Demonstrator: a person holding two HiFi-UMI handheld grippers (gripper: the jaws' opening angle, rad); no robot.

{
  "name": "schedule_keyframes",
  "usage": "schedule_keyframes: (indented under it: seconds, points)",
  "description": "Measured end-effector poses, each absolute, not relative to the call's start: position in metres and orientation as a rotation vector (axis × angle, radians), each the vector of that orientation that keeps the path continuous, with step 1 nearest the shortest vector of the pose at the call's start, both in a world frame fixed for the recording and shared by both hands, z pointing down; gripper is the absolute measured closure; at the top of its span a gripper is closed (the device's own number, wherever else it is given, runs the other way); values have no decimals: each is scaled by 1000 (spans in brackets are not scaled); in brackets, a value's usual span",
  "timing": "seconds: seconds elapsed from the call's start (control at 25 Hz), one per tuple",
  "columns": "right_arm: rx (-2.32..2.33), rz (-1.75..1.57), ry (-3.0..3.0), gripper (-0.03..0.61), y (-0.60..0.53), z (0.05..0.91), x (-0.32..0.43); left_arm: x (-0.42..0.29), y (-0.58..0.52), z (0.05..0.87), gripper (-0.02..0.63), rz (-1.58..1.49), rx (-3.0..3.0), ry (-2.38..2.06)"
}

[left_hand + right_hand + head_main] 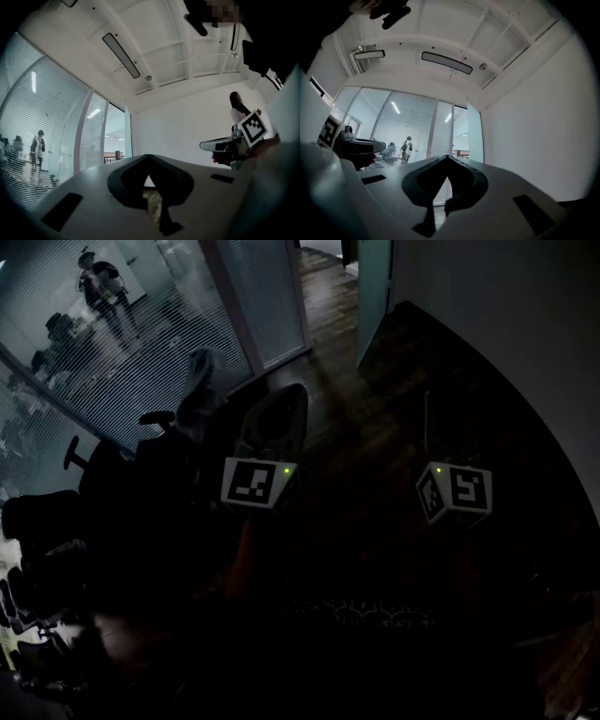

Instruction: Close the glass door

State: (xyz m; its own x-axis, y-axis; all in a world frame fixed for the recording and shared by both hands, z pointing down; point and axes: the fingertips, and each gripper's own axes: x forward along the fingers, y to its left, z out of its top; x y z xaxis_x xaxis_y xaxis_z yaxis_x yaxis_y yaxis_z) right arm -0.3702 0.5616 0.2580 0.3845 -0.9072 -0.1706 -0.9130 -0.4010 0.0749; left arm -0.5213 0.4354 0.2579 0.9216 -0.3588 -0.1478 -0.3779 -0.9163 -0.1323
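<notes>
My left gripper (148,158) is well apart from the tall tinted glass door (474,135), its jaws pressed together and empty. That door stands open beside the plain white wall (534,122). My right gripper (448,157), also far from the door, has its jaws closed on nothing. I judge the step is the approach; next I must reach the door's edge.

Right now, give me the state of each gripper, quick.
Left gripper: shut, jaw tips together, holding nothing.
Right gripper: shut, jaw tips together, holding nothing.
</notes>
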Motion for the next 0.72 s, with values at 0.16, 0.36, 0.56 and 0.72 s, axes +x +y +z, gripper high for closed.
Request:
schedule_keyframes:
  seconds: [0.16, 0.36, 0.56, 0.72]
  points:
    - [-2586, 289, 1709, 575, 562, 259, -370, -522, 436, 258, 618, 179, -2919, 571]
    - [-2586, 284, 1710, 575, 563, 261, -368, -521, 436, 261, 618, 169, -2918, 571]
    - [-2582, 277, 1709, 575, 564, 262, -365, -521, 436, 262, 618, 167, -2924, 582]
    - [-2572, 267, 1717, 575, 564, 263, -365, -520, 437, 262, 618, 166, -2925, 578]
